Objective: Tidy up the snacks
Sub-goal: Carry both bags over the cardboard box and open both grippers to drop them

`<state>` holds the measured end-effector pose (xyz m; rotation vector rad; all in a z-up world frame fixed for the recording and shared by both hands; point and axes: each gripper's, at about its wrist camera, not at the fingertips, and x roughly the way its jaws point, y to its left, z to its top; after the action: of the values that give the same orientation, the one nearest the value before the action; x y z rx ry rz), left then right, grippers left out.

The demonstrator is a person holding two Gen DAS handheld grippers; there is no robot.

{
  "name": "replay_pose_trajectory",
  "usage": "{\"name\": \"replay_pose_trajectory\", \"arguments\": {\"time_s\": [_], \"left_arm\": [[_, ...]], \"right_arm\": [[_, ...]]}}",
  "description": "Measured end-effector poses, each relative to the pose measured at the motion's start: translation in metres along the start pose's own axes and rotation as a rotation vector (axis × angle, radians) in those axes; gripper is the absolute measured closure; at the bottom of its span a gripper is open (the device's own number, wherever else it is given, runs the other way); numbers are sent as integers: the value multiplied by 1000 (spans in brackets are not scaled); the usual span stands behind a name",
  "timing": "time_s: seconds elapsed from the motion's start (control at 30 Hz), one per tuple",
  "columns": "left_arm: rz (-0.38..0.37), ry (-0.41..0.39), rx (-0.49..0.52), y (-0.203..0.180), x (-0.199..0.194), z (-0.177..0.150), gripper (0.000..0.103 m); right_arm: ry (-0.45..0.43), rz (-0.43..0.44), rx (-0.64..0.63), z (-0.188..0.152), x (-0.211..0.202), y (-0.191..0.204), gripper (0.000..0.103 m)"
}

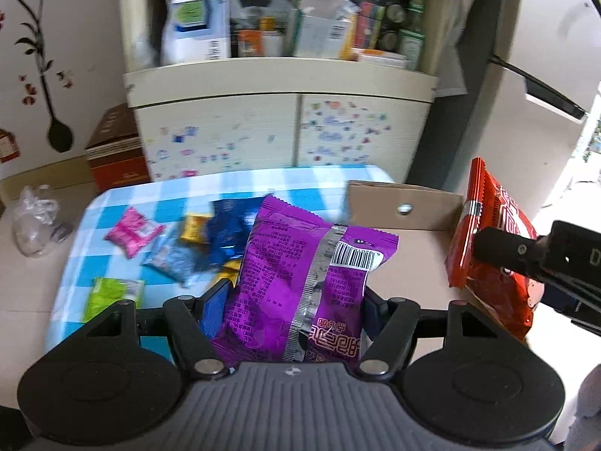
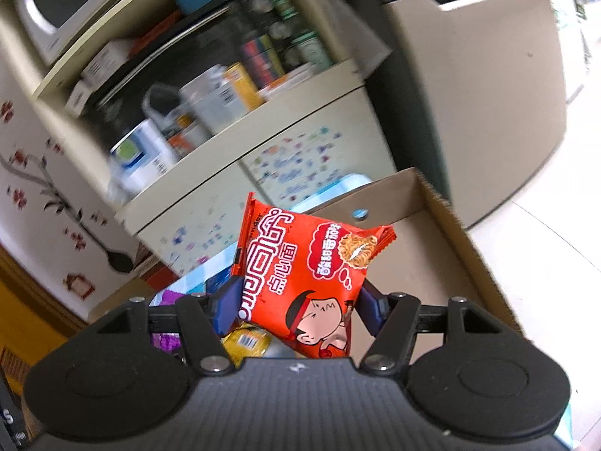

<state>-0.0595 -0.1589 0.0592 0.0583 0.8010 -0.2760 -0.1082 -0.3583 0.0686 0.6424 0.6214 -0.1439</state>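
Only the left wrist view shows loose snack packets point(image 1: 169, 248) on the checked tablecloth point(image 1: 75, 282) beside the cardboard box point(image 1: 405, 206). Left gripper point(image 1: 296, 300) is clamped on a purple packet point(image 1: 300, 278); right gripper point(image 2: 300, 300) is clamped on a red noodle packet point(image 2: 300, 274), raised before the box point(image 2: 443, 263).

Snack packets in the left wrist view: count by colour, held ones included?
Purple: 1, purple packet in the left claw
Red: 1, red noodle packet in the right claw
Pink: 1
Green: 1
Light blue: 1
Dark blue: 1
Yellow: 2, blurred
Total: 8
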Motion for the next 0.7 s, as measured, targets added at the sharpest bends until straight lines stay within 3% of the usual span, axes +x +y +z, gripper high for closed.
{"name": "replay_pose_trajectory", "arguments": {"time_s": [0.27,0.57,0.7], "left_arm": [[-78,37,32,-39,18,-1,30],[-117,72,75,-65,36,-9,28],[-113,41,83,-67,31,-7,3]], "right_arm": [[-21,-89,132,9,-3,-30,39],[-1,-125,213,10,0,-43,34],[-13,-133,259,11,-2,-49,26]]}}
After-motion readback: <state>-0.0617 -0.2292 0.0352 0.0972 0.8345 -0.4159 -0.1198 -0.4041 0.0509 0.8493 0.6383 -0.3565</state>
